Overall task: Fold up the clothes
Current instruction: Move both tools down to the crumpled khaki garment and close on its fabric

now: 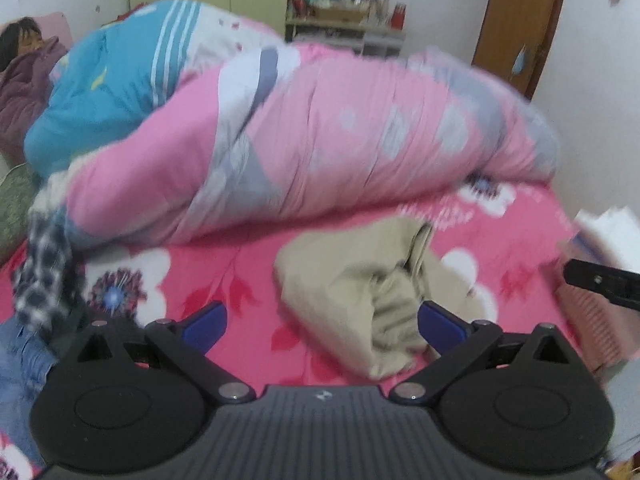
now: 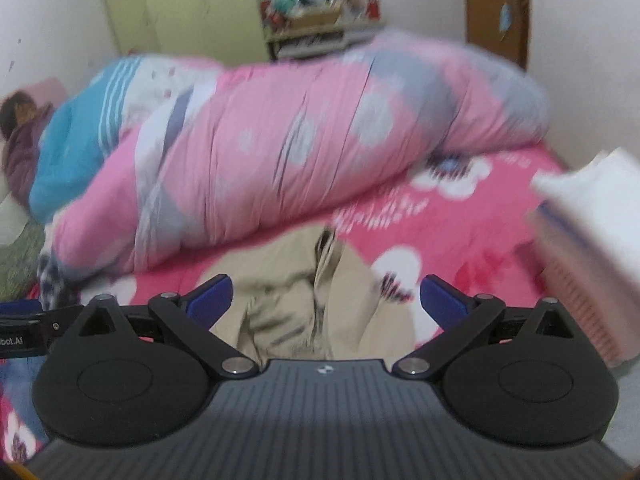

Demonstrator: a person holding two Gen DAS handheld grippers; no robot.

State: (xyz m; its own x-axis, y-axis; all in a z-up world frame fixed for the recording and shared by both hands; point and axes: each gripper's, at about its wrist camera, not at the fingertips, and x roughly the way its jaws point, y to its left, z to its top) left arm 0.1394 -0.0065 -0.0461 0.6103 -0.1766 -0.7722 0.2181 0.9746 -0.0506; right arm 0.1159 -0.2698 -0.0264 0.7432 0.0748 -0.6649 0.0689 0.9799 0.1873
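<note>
The left gripper (image 1: 322,322) has its two blue fingers (image 1: 204,322) spread wide apart and holds nothing. The tan clothes (image 1: 360,280) lie in a loose heap on the pink flowered bed sheet (image 1: 224,264), just in front of this gripper and toward its right finger, whose tip sits at the edge of the heap. The right gripper (image 2: 326,300) is also wide open and empty, and the same tan clothes (image 2: 296,296) lie between its fingers, a little ahead of them. A checked cloth (image 1: 40,276) and some blue jeans (image 1: 20,360) lie off to the left. A white stack (image 2: 592,220) stands to the right. Behind the clothes, a big pink quilt (image 1: 340,132) lies rolled across the bed. A blue blanket (image 1: 100,80) sits farther back, with a cluttered shelf (image 1: 344,24) by the far wall.
</note>
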